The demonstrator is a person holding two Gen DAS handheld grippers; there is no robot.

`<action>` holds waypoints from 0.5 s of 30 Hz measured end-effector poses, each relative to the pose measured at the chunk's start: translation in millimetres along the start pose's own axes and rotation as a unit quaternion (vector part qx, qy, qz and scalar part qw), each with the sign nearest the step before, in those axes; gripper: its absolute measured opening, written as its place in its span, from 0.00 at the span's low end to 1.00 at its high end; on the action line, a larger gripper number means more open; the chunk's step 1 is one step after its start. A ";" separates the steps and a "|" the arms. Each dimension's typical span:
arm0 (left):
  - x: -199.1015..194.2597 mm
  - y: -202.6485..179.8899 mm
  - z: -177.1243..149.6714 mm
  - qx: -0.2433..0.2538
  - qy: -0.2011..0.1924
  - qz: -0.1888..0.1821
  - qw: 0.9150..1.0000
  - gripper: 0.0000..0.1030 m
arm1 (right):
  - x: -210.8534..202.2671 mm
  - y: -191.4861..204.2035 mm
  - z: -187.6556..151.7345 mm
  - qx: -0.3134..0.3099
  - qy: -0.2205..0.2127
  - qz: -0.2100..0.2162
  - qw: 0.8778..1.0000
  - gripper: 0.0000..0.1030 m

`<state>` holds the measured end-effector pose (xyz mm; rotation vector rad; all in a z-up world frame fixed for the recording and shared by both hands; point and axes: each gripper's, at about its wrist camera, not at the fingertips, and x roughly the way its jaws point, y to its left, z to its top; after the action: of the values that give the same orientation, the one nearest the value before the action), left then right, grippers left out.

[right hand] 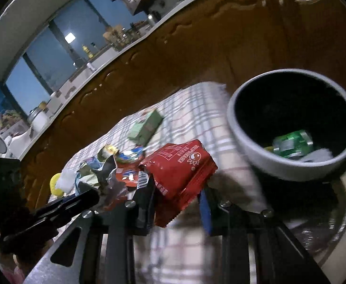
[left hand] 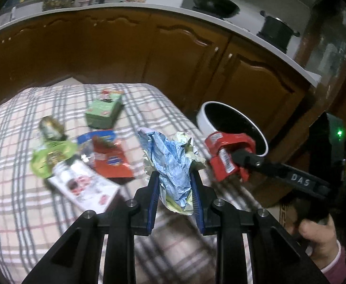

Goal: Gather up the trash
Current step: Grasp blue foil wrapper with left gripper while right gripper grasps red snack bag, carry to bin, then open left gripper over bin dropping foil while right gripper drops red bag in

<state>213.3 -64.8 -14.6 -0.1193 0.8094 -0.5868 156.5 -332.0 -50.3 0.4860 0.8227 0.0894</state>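
Observation:
My left gripper is shut on a crumpled blue and pale-yellow wrapper, held above the checked tablecloth. My right gripper is shut on a red snack packet, which also shows in the left wrist view at the rim of the white trash bin. In the right wrist view the bin is to the right of the packet and holds a green can. More trash lies on the cloth: a green box, a red-blue packet, a green wrapper, a white packet.
Brown kitchen cabinets run behind the table under a white counter with a wok and a pot. The bin stands off the table's right edge, by the cabinets. The left gripper also shows in the right wrist view, lower left.

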 end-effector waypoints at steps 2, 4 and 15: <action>8.0 -7.7 5.3 0.008 0.003 -0.006 1.000 0.24 | -12.0 -10.2 3.8 -0.001 -0.009 -0.016 1.000 0.31; 14.3 -15.1 8.6 0.015 0.004 -0.010 1.000 0.24 | -21.8 -21.3 8.0 0.002 -0.016 -0.030 0.999 0.31; 59.8 -54.6 42.5 0.049 0.017 -0.032 0.998 0.24 | -54.5 -65.5 30.6 0.012 -0.055 -0.088 0.995 0.31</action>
<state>251.5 -147.5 -6.4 -0.0461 0.8116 -0.6891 134.3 -416.0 -24.9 0.4353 0.7568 -0.1091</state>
